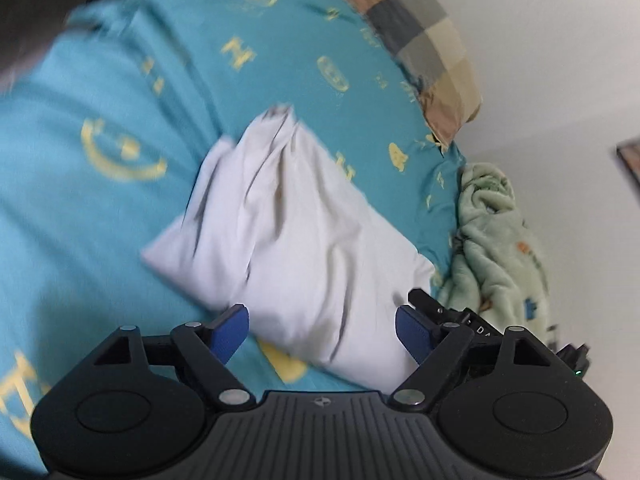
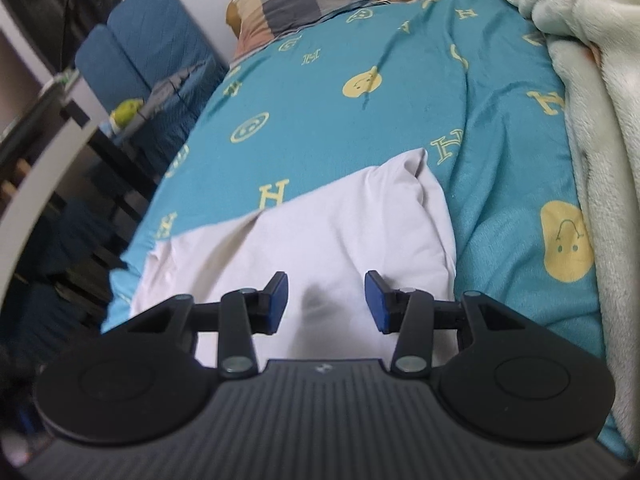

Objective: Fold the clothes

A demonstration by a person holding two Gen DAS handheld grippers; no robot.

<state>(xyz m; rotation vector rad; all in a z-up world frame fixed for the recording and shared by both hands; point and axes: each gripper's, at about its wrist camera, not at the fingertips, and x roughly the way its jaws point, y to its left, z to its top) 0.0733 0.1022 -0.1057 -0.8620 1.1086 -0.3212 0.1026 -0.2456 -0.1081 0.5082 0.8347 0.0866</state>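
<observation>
Now the white cloth lies bunched on the teal bedsheet; both the left gripper and right gripper hang over it, jaws apart, empty; smooth wrinkles first, then grasp matching corners.

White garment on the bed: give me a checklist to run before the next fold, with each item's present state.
1. Left claw open, nothing pinched: ok.
2. Right claw open, pads apart over the cloth: ok.
3. White garment lying flat and smooth: not ok, bunched and creased.
4. Garment fully on the teal bedsheet: cannot tell, its near part is hidden.
5. Green fleece blanket off the garment: ok.
</observation>
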